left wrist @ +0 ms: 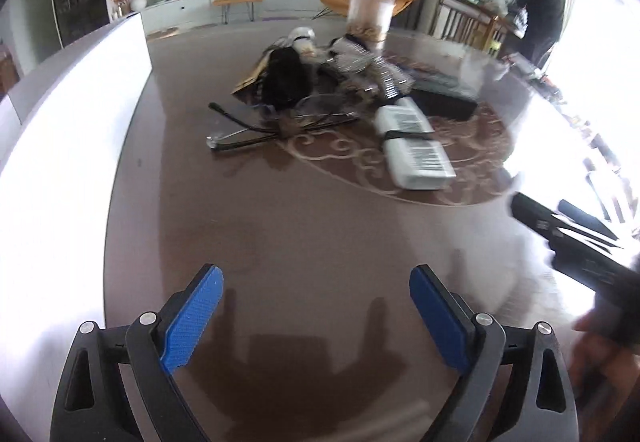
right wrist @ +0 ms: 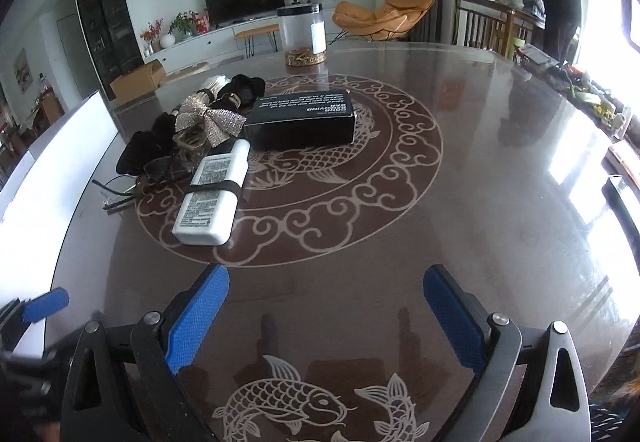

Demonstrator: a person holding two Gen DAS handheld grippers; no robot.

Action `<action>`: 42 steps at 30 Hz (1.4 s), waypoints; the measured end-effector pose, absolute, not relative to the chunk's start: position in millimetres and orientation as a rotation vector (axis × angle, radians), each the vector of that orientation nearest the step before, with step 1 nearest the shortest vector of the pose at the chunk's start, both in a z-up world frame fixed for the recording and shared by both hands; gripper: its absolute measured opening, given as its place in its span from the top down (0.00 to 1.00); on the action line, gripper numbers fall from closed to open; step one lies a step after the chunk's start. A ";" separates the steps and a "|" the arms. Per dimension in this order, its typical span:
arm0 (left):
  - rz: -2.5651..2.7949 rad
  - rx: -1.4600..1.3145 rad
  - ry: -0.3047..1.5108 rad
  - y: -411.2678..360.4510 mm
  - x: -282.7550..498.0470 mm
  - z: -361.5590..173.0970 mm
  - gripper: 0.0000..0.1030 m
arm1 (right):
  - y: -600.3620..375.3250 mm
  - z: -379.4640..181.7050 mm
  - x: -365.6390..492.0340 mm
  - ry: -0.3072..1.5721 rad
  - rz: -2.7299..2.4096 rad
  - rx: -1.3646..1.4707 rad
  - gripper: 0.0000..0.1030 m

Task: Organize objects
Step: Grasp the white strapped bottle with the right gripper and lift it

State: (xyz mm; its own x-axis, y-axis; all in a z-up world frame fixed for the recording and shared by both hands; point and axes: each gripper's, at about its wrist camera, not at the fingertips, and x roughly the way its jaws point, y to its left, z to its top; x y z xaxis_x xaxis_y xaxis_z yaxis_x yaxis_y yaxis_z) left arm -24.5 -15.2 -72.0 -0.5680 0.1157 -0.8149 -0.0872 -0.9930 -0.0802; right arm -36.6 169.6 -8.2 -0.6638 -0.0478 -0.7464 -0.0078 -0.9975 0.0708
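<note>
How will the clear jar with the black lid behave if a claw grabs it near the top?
The clear jar stands upright and tall for its base, so a push up high would probably tip it. Only a shallow layer of contents sits at the bottom, so it is likely light. Its smooth wall may slip between pads.

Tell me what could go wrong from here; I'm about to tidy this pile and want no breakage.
The eyeglasses lie tangled among the dark accessories, so pulling one may drag the other. The white bottle has a black band around it and may roll. The clear jar stands upright behind the pile; a reach over it might tip it.
</note>
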 end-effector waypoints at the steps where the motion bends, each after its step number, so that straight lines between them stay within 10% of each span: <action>1: 2.683 -1.412 -0.045 -19.4 -23.9 -74.1 0.08 | 169.3 -10.9 -39.9 -0.112 -2.825 1.289 0.05; 20: 2.710 -1.377 0.076 -18.2 -9.3 -84.1 0.07 | 61.7 -29.3 -134.4 0.179 -2.446 1.442 0.05; 23: 2.708 -1.380 0.078 -17.8 -9.8 -84.0 0.06 | 59.9 -26.0 -126.4 0.256 -2.493 1.381 0.41; 25: 2.708 -1.380 0.078 -17.7 -9.1 -83.6 0.06 | 65.6 -23.1 -123.4 0.212 -2.480 1.360 0.48; 42: 2.712 -1.359 0.096 -18.5 -23.0 -53.8 0.01 | 144.1 -22.5 -65.6 0.090 -2.678 1.316 0.48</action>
